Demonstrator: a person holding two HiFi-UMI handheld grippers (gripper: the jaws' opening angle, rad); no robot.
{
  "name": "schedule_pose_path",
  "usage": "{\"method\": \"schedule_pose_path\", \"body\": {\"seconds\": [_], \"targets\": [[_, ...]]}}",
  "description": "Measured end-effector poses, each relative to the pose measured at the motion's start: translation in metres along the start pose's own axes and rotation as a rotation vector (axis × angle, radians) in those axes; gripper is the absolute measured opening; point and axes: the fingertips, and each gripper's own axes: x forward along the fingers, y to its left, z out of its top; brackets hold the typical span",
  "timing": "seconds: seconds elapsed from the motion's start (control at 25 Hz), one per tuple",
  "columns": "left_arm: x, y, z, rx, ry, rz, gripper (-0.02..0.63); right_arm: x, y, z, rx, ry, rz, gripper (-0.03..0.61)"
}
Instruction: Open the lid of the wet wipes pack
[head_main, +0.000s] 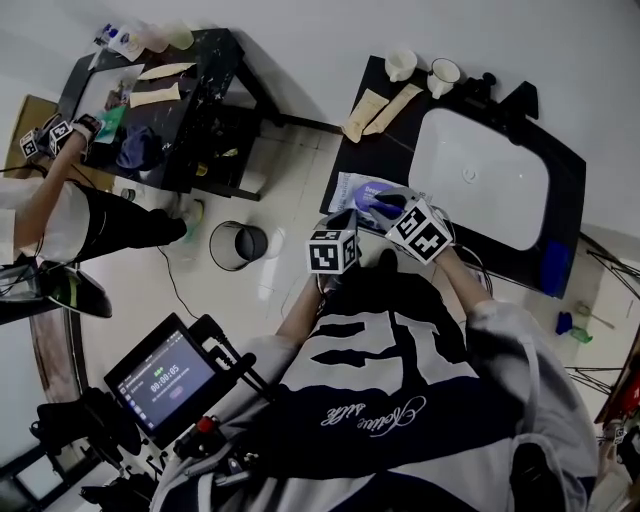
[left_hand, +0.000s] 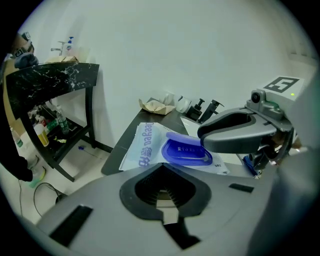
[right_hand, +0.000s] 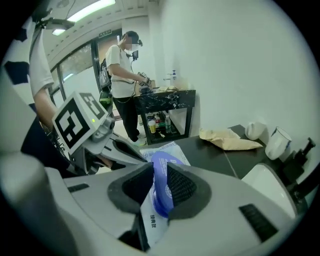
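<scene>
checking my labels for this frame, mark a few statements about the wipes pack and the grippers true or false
1. The right gripper is shut on the blue lid of the wipes pack. True.
2. The wipes pack lies inside the sink. False: it lies on the black counter, beside the sink.
3. Two white cups stand at the far end of the counter. True.
4. The left gripper holds the blue lid. False: the lid is ahead of it, in the right gripper.
5. A second person stands at another black table. True.
</scene>
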Motion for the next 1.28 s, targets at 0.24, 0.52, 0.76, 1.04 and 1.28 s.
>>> {"method": "schedule_pose_path", "body": {"seconds": [0.24, 0.52, 0.76, 1.04, 1.28], "targets": [[0.000, -0.003, -0.001, -0.028, -0.007, -0.022, -0.002, -0.028, -0.041, 0.021, 0.143, -0.125, -0.091, 0.083], [0.001, -0.004, -0.002, -0.043, -0.002, -0.033, -0.002, -0.018, -0.113, 0.023, 0.307, -0.143, -0.165, 0.083], [0.001, -0.001, -0.003, -0.058, -0.001, -0.032, -0.002, 0.019, -0.144, 0.000, 0.470, -0.102, -0.121, 0.083], [0.000, 0.000, -0.004, -0.069, 0.008, -0.028, -0.002, 0.020, -0.143, -0.002, 0.491, -0.125, -0.124, 0.083], [-0.001, -0.001, -0.003, -0.063, 0.029, -0.054, -0.002, -0.024, -0.132, 0.018, 0.446, -0.250, -0.205, 0.083]]}}
